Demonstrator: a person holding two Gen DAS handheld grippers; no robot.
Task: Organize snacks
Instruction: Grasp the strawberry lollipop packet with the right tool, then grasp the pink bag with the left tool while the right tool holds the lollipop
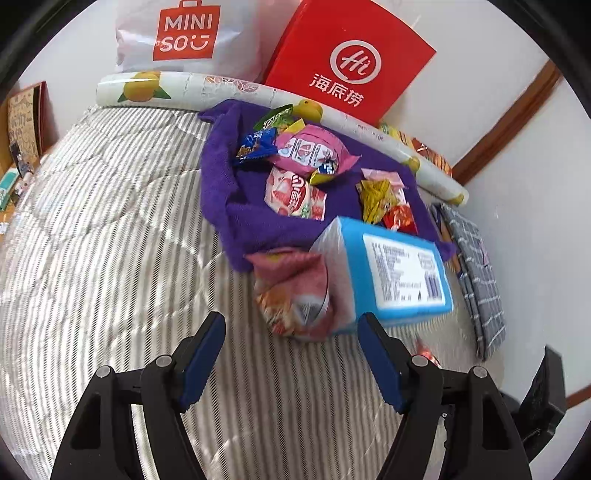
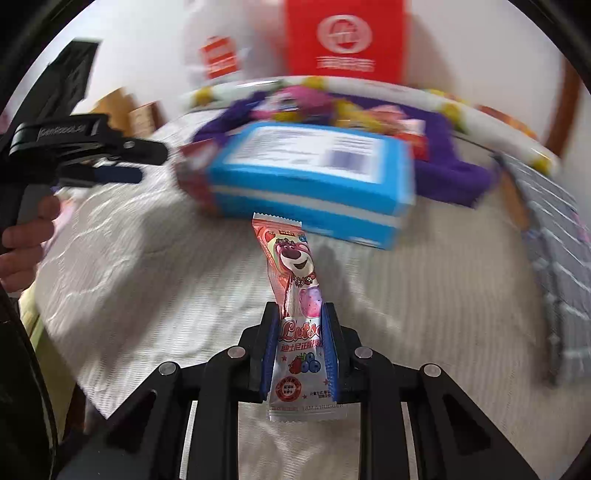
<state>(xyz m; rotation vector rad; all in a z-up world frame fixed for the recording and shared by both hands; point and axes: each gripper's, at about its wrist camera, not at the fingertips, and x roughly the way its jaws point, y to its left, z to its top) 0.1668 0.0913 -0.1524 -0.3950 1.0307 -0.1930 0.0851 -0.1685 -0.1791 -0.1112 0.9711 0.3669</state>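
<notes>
My right gripper [image 2: 300, 314] is shut on a long pink Lotso bear snack packet [image 2: 295, 280] and holds it above the striped quilt. My left gripper [image 1: 291, 325] is open and empty, just short of a pink crumpled snack bag [image 1: 295, 291] and a blue box [image 1: 391, 273]. The blue box [image 2: 310, 177] also shows ahead of the right gripper, blurred. Behind it a purple cloth [image 1: 229, 192] holds several snack packets, among them a pink pouch [image 1: 310, 151] and a yellow packet [image 1: 376, 199]. The left gripper [image 2: 125, 162] shows at the left of the right wrist view.
A rolled lemon-print sheet [image 1: 207, 88] lies behind the purple cloth. A white MINISO bag [image 1: 184, 33] and a red box [image 1: 351, 59] stand against the wall. A grey checked cloth [image 1: 476, 266] lies to the right. The striped quilt [image 1: 110, 240] stretches to the left.
</notes>
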